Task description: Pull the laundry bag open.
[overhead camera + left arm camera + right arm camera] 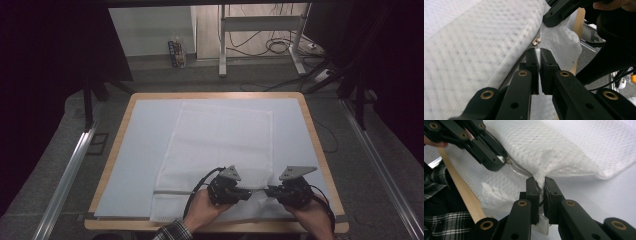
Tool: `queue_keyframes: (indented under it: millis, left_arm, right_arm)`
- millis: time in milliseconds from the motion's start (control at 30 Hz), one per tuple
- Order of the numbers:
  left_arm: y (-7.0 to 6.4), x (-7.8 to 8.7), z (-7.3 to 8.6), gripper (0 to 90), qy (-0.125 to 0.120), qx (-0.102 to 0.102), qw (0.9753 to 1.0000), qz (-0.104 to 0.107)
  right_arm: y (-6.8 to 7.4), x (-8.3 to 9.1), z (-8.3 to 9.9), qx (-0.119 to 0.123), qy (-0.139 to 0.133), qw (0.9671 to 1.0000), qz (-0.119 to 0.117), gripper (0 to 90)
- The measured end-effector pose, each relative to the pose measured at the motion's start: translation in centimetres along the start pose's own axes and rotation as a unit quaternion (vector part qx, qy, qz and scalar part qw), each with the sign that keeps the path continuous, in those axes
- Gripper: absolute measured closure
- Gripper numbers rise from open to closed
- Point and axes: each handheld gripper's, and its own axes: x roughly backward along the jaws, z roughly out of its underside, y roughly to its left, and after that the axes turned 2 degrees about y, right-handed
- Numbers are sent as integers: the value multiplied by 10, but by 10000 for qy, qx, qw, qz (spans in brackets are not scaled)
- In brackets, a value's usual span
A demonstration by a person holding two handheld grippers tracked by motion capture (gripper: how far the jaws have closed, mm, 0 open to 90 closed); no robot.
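A white mesh zip bag [220, 145] lies flat on the pale blue mat [135, 150], its zipper edge near the table's front. My left gripper [249, 194] is shut on the zipper pull [538, 51], just below the metal slider [536, 41]. My right gripper [270, 191] faces it from the right and is shut on a bunched fold of the bag's mesh [541, 178] at the zipper's end. Only a short gap separates the two grippers. In the right gripper view the left gripper [503, 161] holds the slider at upper left. The right gripper's jaw [559, 13] crosses the top of the left gripper view.
The wooden table edge [215, 226] runs close under both hands. A plaid sleeve [172, 232] comes in at the bottom. Metal rails [65, 180] flank the table, and cables and a desk frame [260, 40] stand on the floor behind.
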Motion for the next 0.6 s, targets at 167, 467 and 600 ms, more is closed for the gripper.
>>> queue_keyframes:
  millis: [167, 467, 600]
  left_arm:
    - [0, 3, 2, 873, 15, 7, 10000, 1]
    - [-1, 6, 3, 873, 73, -40, 9999, -74]
    - [-1, 8, 4, 873, 92, -49, 9999, -120]
  right_arm:
    - [-1, 0, 3, -3, 9, 10000, -24, 830]
    - [-3, 0, 5, -14, 17, 10000, -2, 830]
    - [-5, 0, 6, -47, 40, 10000, 60, 831]
